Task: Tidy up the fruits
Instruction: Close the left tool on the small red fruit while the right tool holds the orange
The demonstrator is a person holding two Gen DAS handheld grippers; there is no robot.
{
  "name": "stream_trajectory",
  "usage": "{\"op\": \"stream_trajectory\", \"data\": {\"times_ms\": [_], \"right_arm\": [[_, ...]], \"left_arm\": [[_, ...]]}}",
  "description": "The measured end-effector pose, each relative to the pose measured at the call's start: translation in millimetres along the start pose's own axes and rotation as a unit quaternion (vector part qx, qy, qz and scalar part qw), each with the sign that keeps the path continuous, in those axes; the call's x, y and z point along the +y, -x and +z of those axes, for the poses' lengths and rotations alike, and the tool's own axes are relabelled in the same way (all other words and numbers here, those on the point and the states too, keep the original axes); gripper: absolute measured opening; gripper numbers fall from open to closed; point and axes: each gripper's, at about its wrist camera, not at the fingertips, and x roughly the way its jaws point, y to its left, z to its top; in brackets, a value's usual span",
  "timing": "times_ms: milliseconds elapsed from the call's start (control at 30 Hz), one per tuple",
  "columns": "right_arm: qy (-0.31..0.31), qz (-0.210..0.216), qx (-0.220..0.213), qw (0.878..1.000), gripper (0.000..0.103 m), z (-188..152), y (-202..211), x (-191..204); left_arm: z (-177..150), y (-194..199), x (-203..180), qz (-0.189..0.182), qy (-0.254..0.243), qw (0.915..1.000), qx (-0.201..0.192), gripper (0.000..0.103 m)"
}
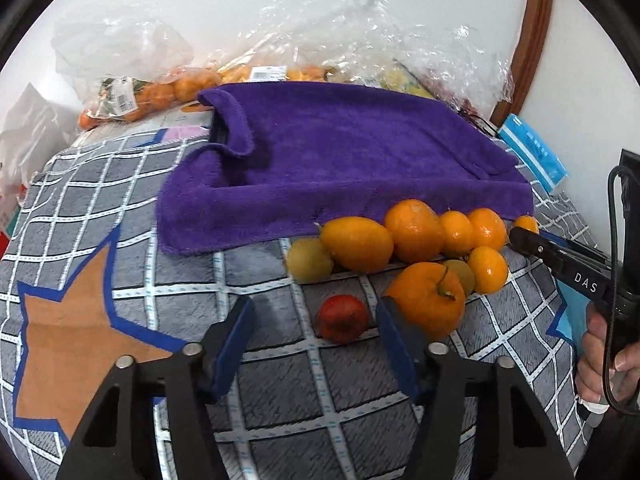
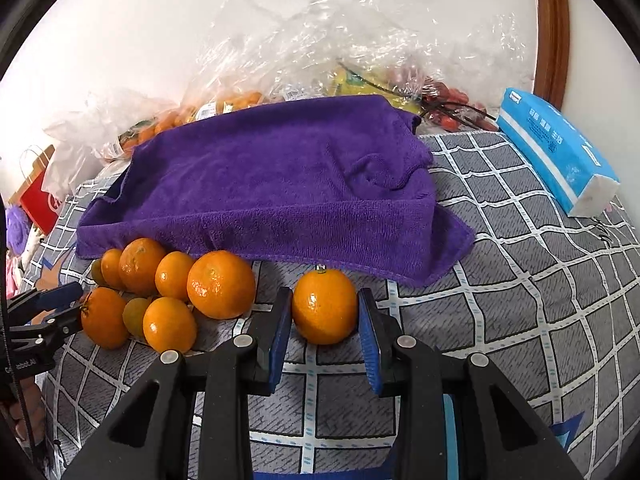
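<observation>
A grey checked bedspread [image 2: 520, 280] with a white grid and an orange star outlined in blue covers the bed, and across its far half lies a purple towel [image 2: 280, 184], rumpled and draped over something boxy. Behind the towel, against the white wall, sit crinkled clear plastic bags [image 2: 320, 40] with more fruit inside, and off to the right a blue tissue pack [image 2: 556, 148] lies on the bedspread. Just in front of the towel's near edge a cluster of oranges [image 2: 168, 292] is huddled together, touching one another, with a couple of greenish fruits [image 1: 308, 260] mixed in. The right claw [image 2: 325, 320] is closed around a single orange [image 2: 324, 306], its blue pads pressing both sides, a little apart from the cluster and close to the towel's hem. The left claw [image 1: 316, 320] stands partly open with nothing gripped; a small red fruit [image 1: 343, 318] lies on the bedspread between its fingers, untouched, and its right finger sits just beside a stemmed orange [image 1: 426, 298] at the edge of the pile.
</observation>
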Motion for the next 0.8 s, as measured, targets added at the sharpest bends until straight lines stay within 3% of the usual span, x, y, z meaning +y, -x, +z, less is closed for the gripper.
{"op": "stream_trajectory", "data": {"times_ms": [133,267,500,800], "right_arm": [[0.001,0.002,0.0,1.0,0.032,-0.7,0.7,0.5],[0.0,0.002,-0.001,1.0,0.032,-0.9,1.3,0.7],[0.0,0.004,-0.008,1.0,0.032,-1.6,5.2,0.8],[0.02,0.01,-0.025,0.999,0.032,-1.5,16.8,10.7]], "left_arm": [[-1.4,-0.9,-13.9,0.002,-0.032,0.9995,-0.002,0.036],[-2.2,-0.5,-14.5,0.014,-0.038,0.9992,-0.004,0.031],[-2.6,6.7,-4.3,-0.004,-0.006,0.9999,-0.007,0.027],[-0.5,5.3,-4.2,-0.004,-0.003,1.0,0.006,0.027]]}}
